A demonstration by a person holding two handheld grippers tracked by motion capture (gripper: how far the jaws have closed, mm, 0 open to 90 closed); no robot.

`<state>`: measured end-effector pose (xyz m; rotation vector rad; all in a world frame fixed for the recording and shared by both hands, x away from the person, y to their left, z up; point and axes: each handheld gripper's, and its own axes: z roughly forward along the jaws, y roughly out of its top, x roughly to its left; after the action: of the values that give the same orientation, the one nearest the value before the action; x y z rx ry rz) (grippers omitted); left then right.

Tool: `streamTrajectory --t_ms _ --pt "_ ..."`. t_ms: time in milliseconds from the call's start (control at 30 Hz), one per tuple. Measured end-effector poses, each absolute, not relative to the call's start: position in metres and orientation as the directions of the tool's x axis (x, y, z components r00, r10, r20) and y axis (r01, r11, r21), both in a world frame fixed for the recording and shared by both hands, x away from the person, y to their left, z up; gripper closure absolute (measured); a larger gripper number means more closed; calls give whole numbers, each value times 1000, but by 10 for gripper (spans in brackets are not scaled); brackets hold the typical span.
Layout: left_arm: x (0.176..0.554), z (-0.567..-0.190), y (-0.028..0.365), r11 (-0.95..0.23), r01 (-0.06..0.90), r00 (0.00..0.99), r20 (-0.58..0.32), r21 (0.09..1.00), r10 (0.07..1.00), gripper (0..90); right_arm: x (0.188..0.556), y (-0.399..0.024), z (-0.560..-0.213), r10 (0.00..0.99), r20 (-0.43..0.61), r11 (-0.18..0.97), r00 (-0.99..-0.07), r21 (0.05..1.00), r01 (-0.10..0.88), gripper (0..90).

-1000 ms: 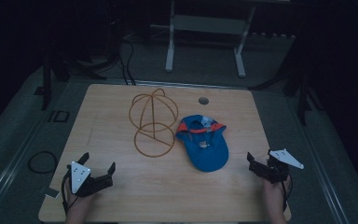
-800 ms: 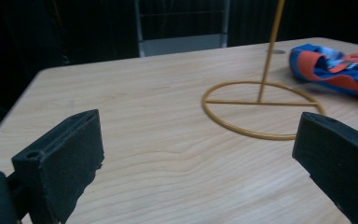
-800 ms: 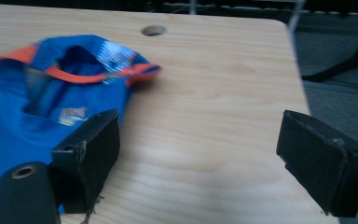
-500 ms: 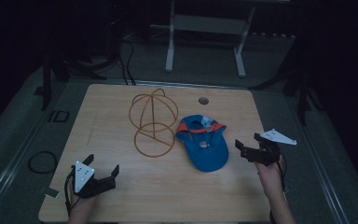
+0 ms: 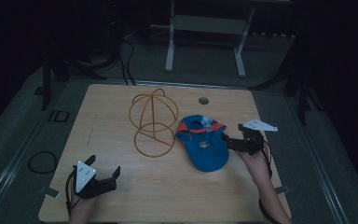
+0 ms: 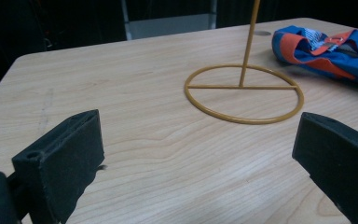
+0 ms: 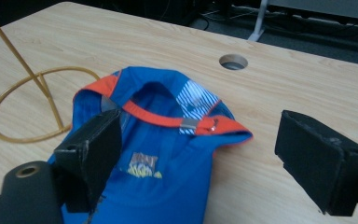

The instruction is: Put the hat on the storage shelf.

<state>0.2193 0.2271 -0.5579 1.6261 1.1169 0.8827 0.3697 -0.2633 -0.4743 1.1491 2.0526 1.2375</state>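
A blue cap [image 5: 203, 144] with orange trim lies upside down on the wooden table [image 5: 112, 116], right of centre; its inside label and back strap face up [image 7: 168, 140]. A golden wire hat stand [image 5: 153, 120] rises just left of it, its ring base flat on the wood [image 6: 244, 100]. My right gripper [image 5: 233, 139] hovers at the cap's right edge, open, jaws either side of the cap's rear [image 7: 205, 158]. My left gripper [image 5: 103, 171] rests near the front left, open and holding nothing [image 6: 196, 163].
A round cable hole [image 5: 203, 100] sits in the table behind the cap. A white metal frame [image 5: 205, 28] stands on the floor beyond the far edge. A cable loop [image 5: 42, 161] lies on the floor left of the table.
My right gripper has travelled left and away from the front right corner up to the cap's right edge. The left gripper has barely shifted. Cap and stand have stayed put.
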Motion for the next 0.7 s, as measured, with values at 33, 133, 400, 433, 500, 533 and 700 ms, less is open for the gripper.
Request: streamTrajectory --t_ms 33,133,400,433,500,533,700 --pt "219 -558 226 -148 257 330 57 955 942 23 373 -261 -474 841 26 240 -540 877 416 154" --pt "218 -558 224 -154 256 340 60 954 938 23 382 -253 -474 834 31 247 -551 872 423 154" --pt "218 -558 227 -136 257 336 44 957 941 23 405 -233 -476 824 32 261 -566 865 429 154" --pt "218 -558 227 -140 254 332 49 957 942 23 410 -229 -477 823 27 267 -568 863 429 154" --pt "218 -558 227 -141 248 335 52 959 941 23 412 -227 -477 818 27 272 -574 861 429 155" --pt "218 -558 226 -141 247 334 53 959 941 23 415 -225 -477 815 26 279 -579 858 431 178" --pt "218 -559 226 -142 254 342 48 957 938 23 429 -216 -478 796 44 287 -604 851 440 213"
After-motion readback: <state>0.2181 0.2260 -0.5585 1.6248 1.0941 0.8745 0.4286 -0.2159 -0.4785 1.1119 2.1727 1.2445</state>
